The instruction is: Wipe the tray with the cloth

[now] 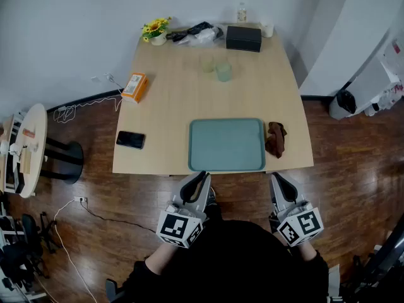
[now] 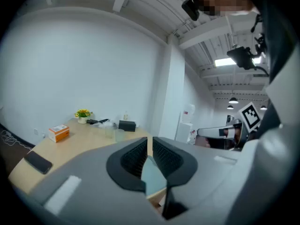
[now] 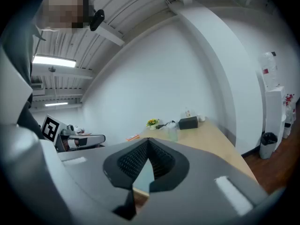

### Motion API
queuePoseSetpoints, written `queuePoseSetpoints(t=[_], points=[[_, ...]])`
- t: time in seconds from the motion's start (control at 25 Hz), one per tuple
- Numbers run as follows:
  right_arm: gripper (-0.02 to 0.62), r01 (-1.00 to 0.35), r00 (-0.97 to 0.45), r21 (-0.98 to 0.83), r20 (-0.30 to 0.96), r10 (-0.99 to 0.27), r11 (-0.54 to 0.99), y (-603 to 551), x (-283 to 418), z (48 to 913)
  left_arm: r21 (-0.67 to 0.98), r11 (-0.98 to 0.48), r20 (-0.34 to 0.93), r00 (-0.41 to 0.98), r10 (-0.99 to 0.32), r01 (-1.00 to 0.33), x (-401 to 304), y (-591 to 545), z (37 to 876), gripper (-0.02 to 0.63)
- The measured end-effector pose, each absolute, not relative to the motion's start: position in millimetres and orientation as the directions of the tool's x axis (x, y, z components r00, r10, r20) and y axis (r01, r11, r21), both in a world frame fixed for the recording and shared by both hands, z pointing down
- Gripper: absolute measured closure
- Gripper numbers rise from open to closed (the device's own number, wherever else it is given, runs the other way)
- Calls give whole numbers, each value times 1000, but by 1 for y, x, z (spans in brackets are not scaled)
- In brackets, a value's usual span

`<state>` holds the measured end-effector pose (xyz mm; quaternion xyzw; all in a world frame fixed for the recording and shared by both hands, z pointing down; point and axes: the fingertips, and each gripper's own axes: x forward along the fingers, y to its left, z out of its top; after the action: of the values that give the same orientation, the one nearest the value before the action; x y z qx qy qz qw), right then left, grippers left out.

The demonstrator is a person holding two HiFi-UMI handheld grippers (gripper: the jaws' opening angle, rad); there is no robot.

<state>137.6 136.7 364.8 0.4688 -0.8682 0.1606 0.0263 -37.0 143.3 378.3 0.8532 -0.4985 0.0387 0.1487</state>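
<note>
A teal tray [image 1: 226,144] lies at the front edge of the wooden table [image 1: 170,100]. A brown crumpled cloth [image 1: 275,138] rests on the table just right of the tray. My left gripper [image 1: 201,180] is held below the table's front edge, near the tray's left corner, shut with nothing in it. My right gripper [image 1: 278,183] hovers off the front edge below the cloth, also shut and holding nothing. In the left gripper view the jaws [image 2: 148,150] meet at their tips, with the tray [image 2: 152,175] seen past them. In the right gripper view the gripper [image 3: 149,153] is closed too.
On the table: a black phone [image 1: 130,139] at front left, an orange box [image 1: 134,86], two glasses [image 1: 216,68], a black box [image 1: 243,38], a flower pot [image 1: 157,30] and clutter at the back. A round side table [image 1: 28,149] stands left; cables trail on the floor.
</note>
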Motion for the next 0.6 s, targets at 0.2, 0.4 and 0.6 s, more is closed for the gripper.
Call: queuePoseSetpoints(t=[0.2, 0.4, 0.6], points=[[594, -851, -518, -212, 182, -836, 481, 78, 97, 353, 158, -521, 165, 542, -824, -839, -74, 80, 364, 589], [594, -858, -510, -187, 197, -837, 479, 40, 71, 350, 184, -519, 153, 546, -824, -835, -103, 35, 364, 589], [594, -833, -551, -188, 191, -812, 521, 0, 59, 349, 189, -470, 153, 499, -853, -862, -114, 1, 364, 589]])
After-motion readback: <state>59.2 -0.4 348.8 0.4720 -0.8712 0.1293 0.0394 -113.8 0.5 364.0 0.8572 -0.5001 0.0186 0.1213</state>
